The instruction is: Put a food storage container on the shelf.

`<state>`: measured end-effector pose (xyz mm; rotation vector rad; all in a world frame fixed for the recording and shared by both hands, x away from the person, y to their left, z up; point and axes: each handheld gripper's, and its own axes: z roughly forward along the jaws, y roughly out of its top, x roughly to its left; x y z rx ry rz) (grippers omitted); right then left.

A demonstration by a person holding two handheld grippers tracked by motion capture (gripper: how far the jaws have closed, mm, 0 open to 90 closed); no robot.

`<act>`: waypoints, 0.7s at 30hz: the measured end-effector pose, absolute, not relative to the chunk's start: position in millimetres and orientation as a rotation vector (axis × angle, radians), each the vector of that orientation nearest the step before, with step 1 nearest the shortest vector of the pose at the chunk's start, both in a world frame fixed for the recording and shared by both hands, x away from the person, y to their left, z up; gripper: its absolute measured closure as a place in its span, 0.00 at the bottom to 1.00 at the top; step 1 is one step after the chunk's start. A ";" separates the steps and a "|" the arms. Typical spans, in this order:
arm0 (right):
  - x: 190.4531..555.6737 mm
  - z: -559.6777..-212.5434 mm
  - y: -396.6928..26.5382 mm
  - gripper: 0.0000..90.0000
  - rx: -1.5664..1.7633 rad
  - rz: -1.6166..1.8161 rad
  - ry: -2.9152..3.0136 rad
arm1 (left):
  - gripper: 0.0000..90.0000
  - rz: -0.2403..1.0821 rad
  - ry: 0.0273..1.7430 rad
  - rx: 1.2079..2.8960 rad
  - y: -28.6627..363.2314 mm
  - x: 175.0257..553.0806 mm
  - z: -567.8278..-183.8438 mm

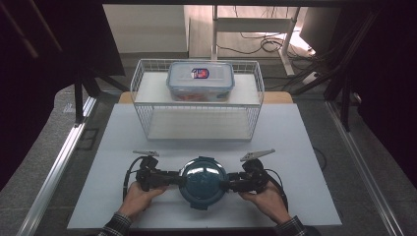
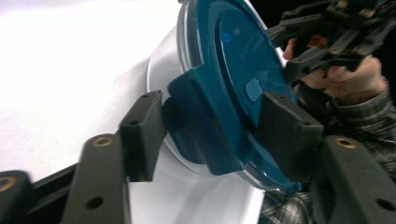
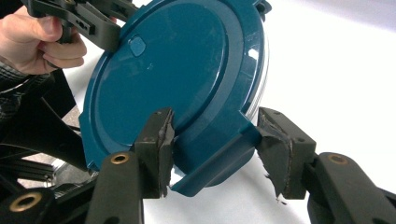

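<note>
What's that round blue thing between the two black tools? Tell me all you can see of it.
It is a round container with a clear body and a glossy teal lid, seemingly plastic, with latch flaps around the rim. It sits upright, lid on, on the white table. The left gripper and right gripper each close on a flap at opposite sides.

A round container [image 1: 203, 183] with a clear body and a dark teal lid [image 2: 233, 70] sits upright on the white counter [image 1: 305, 147], in the lower middle of the high view. The lid is on, glossy, with a small raised square button and a flat latch tab [image 3: 219, 154] folded down at each side. Its rim flares slightly over the transparent wall beneath.
</note>
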<state>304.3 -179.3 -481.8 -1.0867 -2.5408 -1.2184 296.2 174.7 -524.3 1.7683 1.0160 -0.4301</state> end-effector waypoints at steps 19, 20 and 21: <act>293.7 -486.5 -185.6 0.60 -1.217 -1.203 -2.253 | 0.61 -0.254 1.047 1.728 176.5 242.4 -514.3; 292.6 -485.5 -185.7 0.60 -1.223 -1.196 -2.250 | 0.62 -0.247 1.053 1.718 175.7 240.2 -513.5; 291.6 -484.5 -186.0 0.61 -1.233 -1.189 -2.247 | 0.62 -0.239 1.057 1.714 174.9 238.6 -512.2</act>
